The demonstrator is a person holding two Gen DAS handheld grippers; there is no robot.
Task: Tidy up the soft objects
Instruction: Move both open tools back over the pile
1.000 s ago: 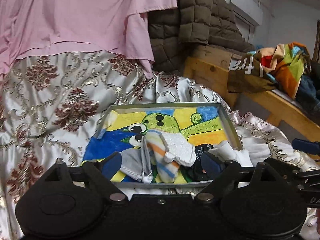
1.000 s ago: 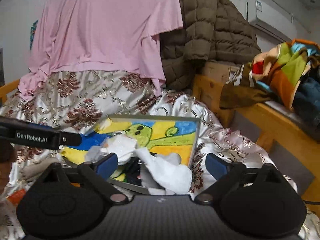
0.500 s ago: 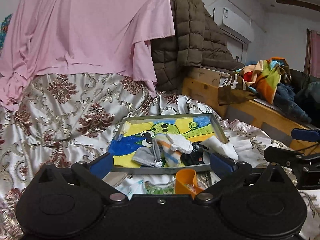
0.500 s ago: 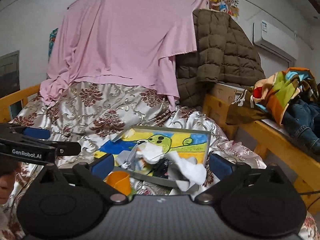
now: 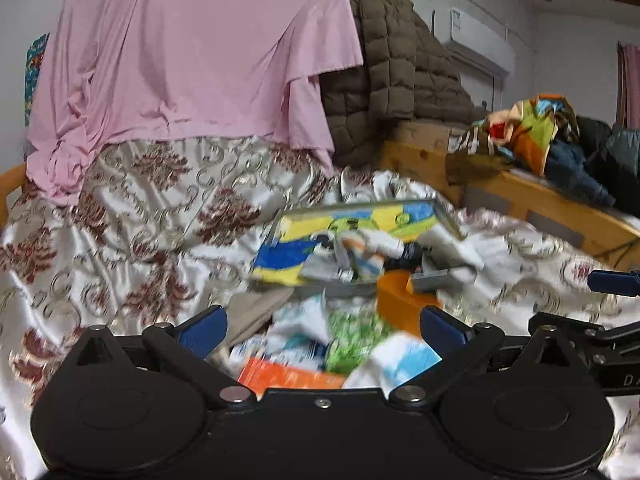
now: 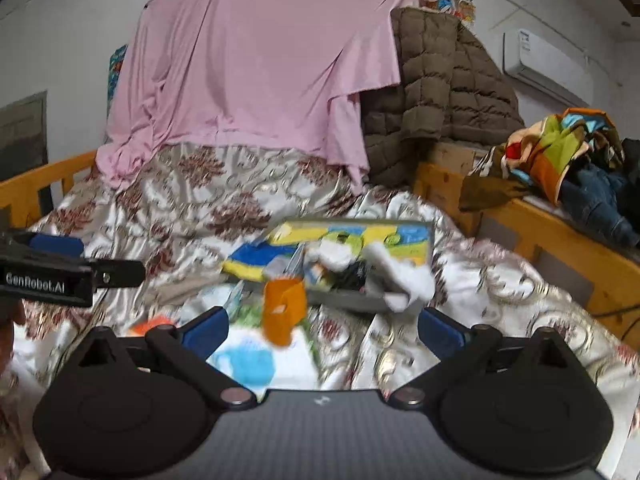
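Socks (image 5: 360, 254) are left piled in the tray (image 5: 450, 216); both grippers (image 5: 322, 326) (image 6: 322, 330), wide open and empty, are drawn back, the left's jaws just widened.

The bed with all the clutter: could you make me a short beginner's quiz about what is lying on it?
1. True or false: the left claw grips a sock.
2. What lies inside the painted tray? A) socks B) books C) plates
3. Fill in: the orange cup sits just in front of the tray's ____ edge.

Key: 1 false, both claws stand open and empty, including the right claw. 2 A, a heap of socks. 3 near.
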